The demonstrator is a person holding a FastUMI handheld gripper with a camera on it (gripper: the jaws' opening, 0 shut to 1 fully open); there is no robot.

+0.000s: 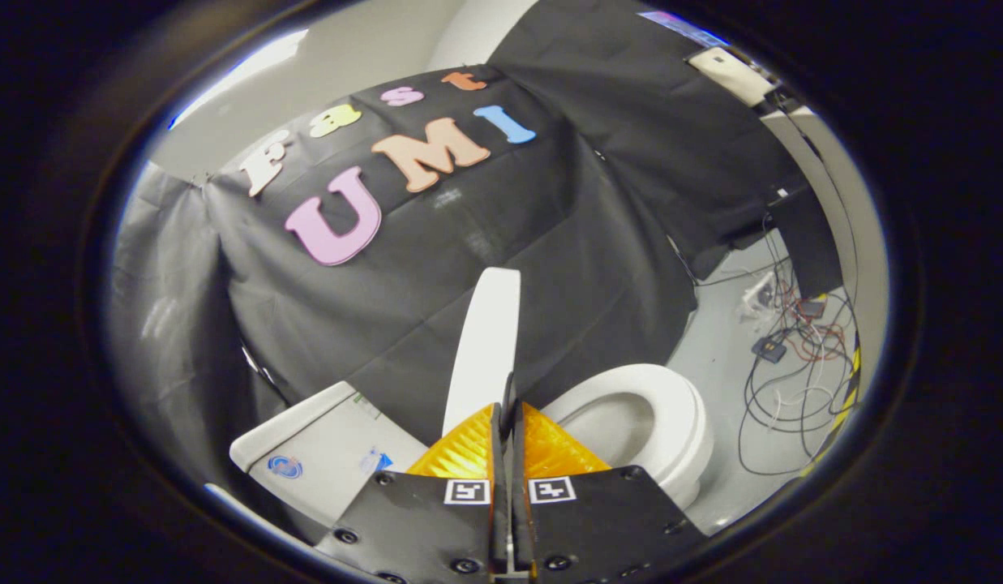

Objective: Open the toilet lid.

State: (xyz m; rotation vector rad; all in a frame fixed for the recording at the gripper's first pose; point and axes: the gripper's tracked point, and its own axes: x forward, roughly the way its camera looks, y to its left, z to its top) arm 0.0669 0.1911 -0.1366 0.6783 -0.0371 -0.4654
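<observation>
The white toilet lid (483, 349) stands raised and nearly upright, seen edge-on just beyond my fingertips and slightly to their left. My gripper (509, 397) is shut, its orange fingers (469, 450) pressed together with nothing visible between them. The lid's lower part passes behind the left finger; whether it touches the finger I cannot tell. To the right of the fingers, the white toilet seat (671, 405) lies down on the open bowl (610, 426). The white tank (323, 454) sits to the left of the fingers.
The black cloth wall hangs close behind the toilet. On the pale floor to the right lies a tangle of cables and small devices (785, 357). A yellow-and-black striped edge (846, 397) runs along the far right.
</observation>
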